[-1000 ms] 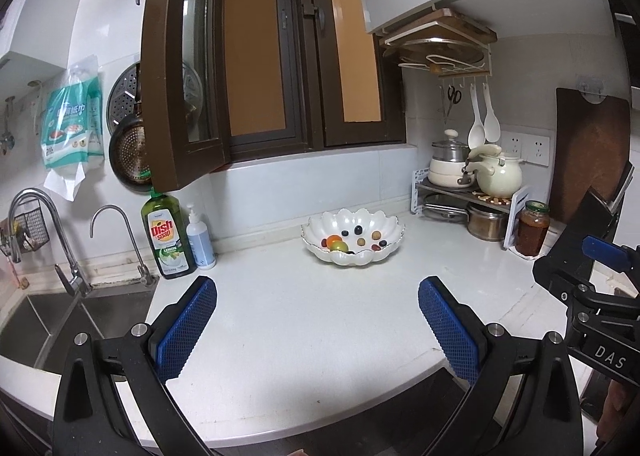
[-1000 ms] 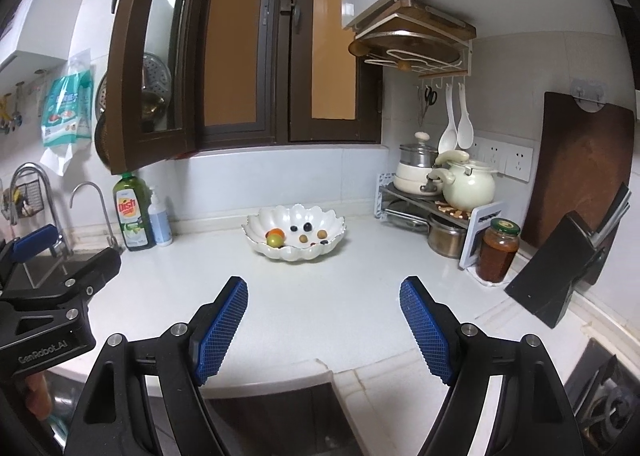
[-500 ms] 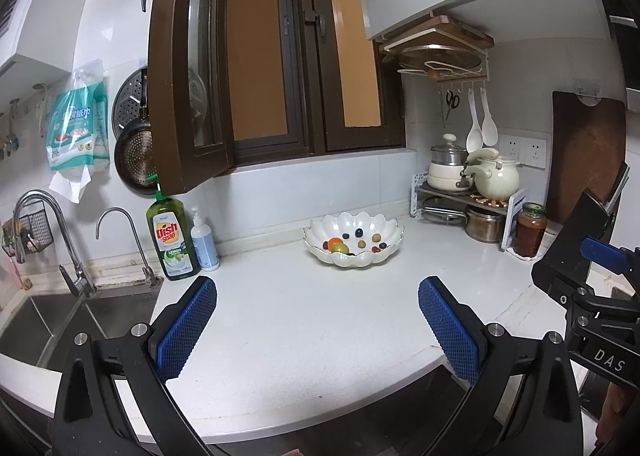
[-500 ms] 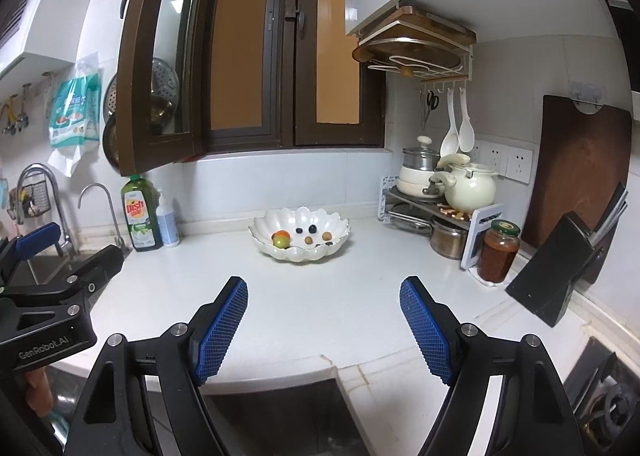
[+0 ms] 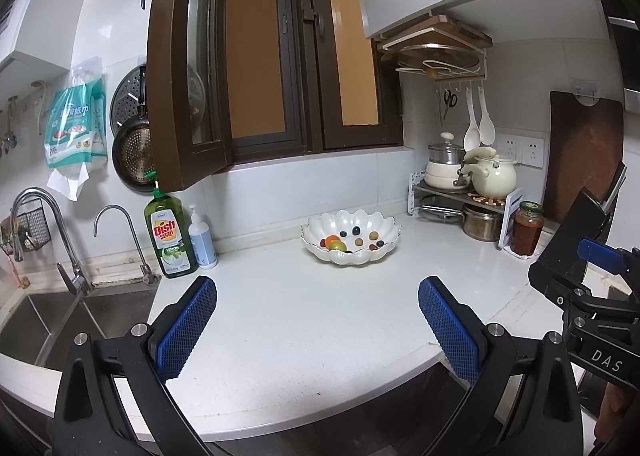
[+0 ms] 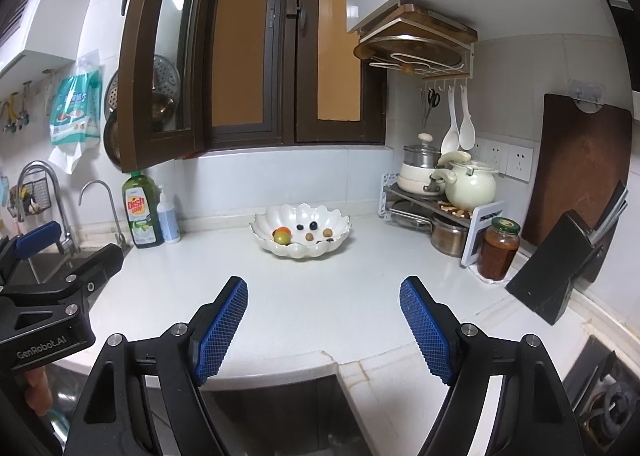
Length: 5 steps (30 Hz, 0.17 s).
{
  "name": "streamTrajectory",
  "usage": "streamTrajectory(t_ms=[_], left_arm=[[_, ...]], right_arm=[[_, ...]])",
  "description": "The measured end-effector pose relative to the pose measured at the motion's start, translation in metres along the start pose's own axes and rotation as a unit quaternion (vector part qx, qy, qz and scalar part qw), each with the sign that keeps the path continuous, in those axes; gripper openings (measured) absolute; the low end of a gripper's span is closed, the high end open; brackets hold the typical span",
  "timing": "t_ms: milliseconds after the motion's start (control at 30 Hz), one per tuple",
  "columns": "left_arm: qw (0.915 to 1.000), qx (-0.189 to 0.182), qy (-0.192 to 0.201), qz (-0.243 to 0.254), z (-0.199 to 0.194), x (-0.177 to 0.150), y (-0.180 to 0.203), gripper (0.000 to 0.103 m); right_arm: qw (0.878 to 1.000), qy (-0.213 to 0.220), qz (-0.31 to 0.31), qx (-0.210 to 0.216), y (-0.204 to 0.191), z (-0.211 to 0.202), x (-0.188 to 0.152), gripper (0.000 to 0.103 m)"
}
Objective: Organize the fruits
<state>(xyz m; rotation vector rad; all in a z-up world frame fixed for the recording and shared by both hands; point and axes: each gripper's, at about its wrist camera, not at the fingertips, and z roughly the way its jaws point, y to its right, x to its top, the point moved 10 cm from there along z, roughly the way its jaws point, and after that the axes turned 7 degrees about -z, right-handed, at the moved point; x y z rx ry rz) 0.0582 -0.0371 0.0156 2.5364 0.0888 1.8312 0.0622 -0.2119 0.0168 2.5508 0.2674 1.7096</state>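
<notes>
So the fruits (image 5: 349, 242) are all sitting in the white scalloped bowl (image 5: 386, 224) at the back of the countertop (image 5: 304, 320), straight ahead of both grippers and well apart from them. In the right wrist view the bowl looks a touch nearer, so I'd guess that hand leads. Left gripper (image 5: 316, 330) and right gripper (image 6: 323, 330) both hover over the counter's front edge, tilted slightly down, jaws wide apart with nothing between them
</notes>
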Motion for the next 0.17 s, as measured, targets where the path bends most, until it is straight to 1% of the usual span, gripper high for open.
streamTrajectory(t_ms=[167], left_arm=[[1.0, -0.003, 0.001, -0.001, 0.0001, -0.0002, 0.0004, 0.103]], right_arm=[[1.0, -0.001, 0.001, 0.002, -0.0006, 0.0005, 0.0003, 0.08]])
